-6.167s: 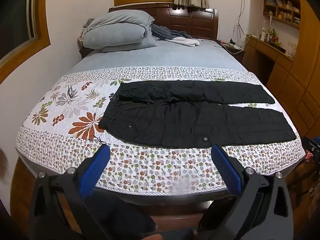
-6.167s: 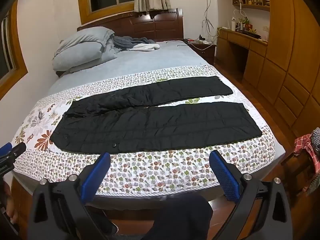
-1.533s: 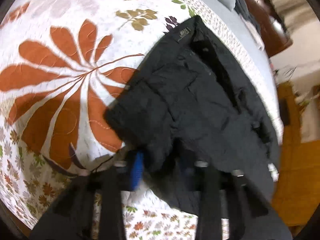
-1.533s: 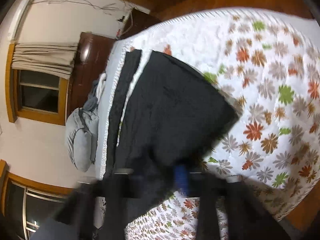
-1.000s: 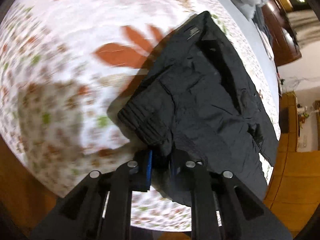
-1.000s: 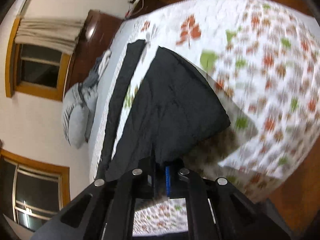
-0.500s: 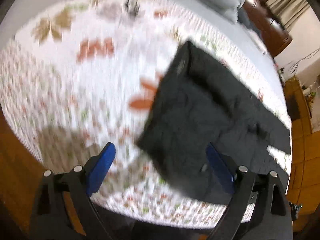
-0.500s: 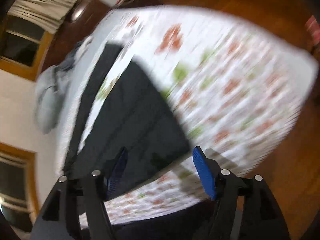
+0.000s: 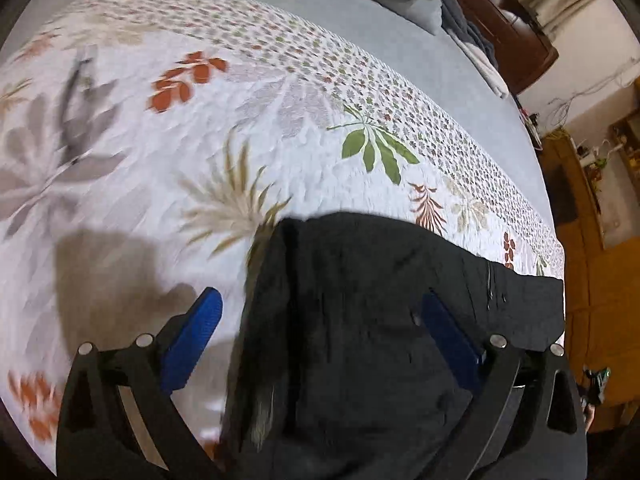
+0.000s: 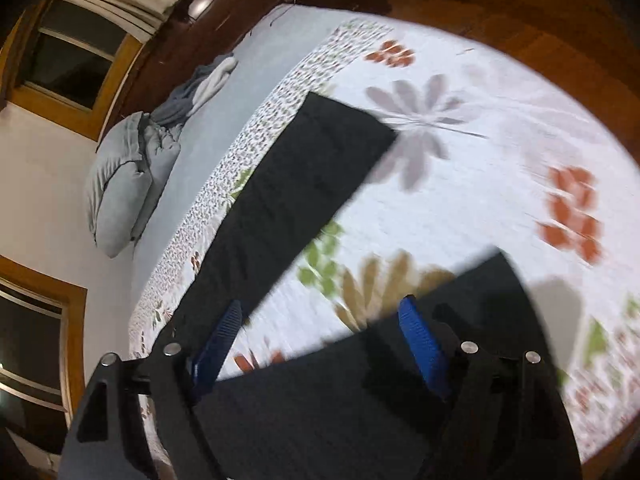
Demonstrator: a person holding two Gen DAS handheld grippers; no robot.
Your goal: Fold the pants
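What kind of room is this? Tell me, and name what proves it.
A bedroom, most likely: black pants lie on a bed with a floral quilt, grey pillows piled by the dark wooden headboard, under a curtained window.

Black pants point(image 9: 360, 320) on white floral-print quilt point(image 9: 160, 120); blue fingers point(image 9: 192, 336).

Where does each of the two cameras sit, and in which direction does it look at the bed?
Left wrist: sits on the left claw, open above the waist end of the black pants; looks across the floral quilt toward the headboard.
Right wrist: sits on the right claw, open, view tilted; looks along the far pant leg toward the pillows and window.
Shared: pants, quilt, pillows, headboard.
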